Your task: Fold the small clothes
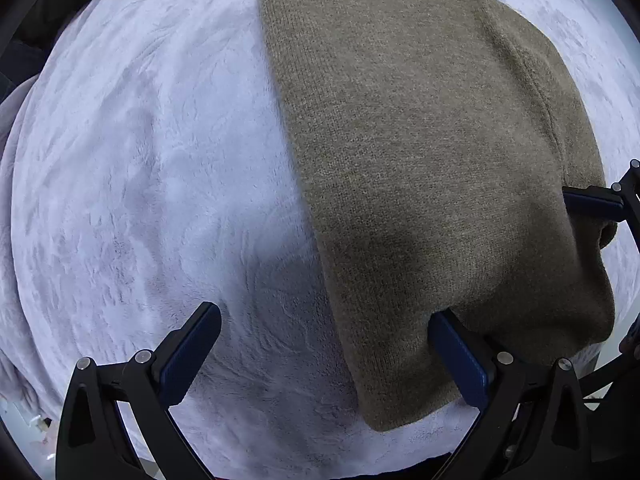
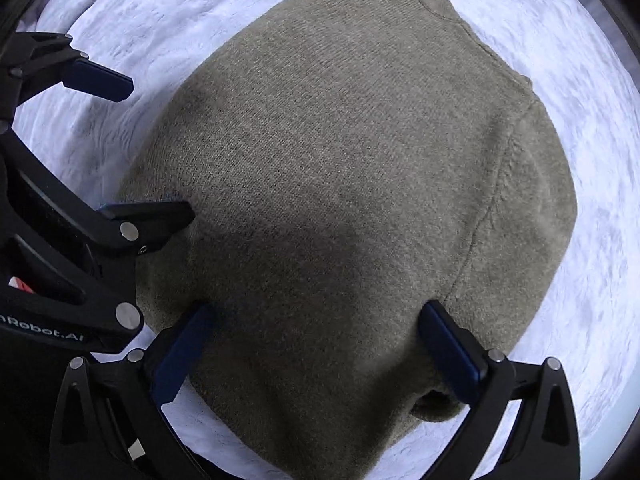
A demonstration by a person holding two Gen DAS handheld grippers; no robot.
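Now the olive-green knitted sweater (image 2: 340,200) lies folded on the pale fleece blanket (image 1: 140,160), with a ribbed edge at its far end. Its knit is fine and fuzzy. Both tools are spread wide: the left gripper (image 1: 324,344) over its left edge, the right gripper (image 2: 316,340) over its near end. On the left gripper, seen from the right wrist, white letters read "nRobot.AI" (image 2: 40,327).
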